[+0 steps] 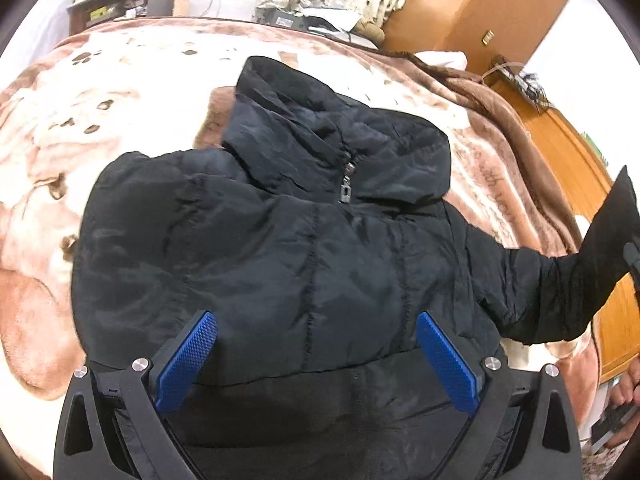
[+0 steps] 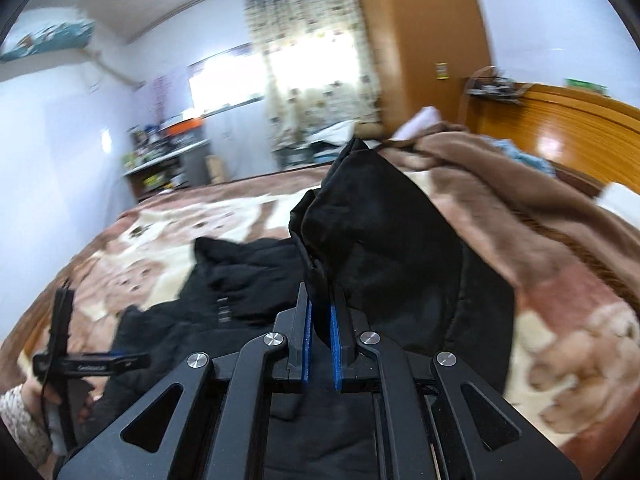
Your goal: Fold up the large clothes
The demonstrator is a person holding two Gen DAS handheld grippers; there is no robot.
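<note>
A black hooded puffer jacket point(image 1: 304, 240) lies zipped, front up, on a bed, hood toward the far side. My left gripper point(image 1: 316, 324) is open, its blue pads point(image 1: 188, 360) spread above the jacket's lower body, holding nothing. My right gripper point(image 2: 320, 312) is shut on the jacket's right sleeve point(image 2: 380, 240) and holds it lifted above the bed. That sleeve also shows in the left wrist view point(image 1: 568, 280), stretched out to the right edge. The left gripper also shows in the right wrist view point(image 2: 80, 364) at lower left.
The bed is covered by a brown and cream plush blanket point(image 1: 100, 128). A bunched brown blanket point(image 2: 500, 184) lies toward the wooden headboard point(image 2: 560, 128). A wooden wardrobe point(image 1: 480, 4) and a cluttered shelf point(image 1: 116, 0) stand beyond the bed.
</note>
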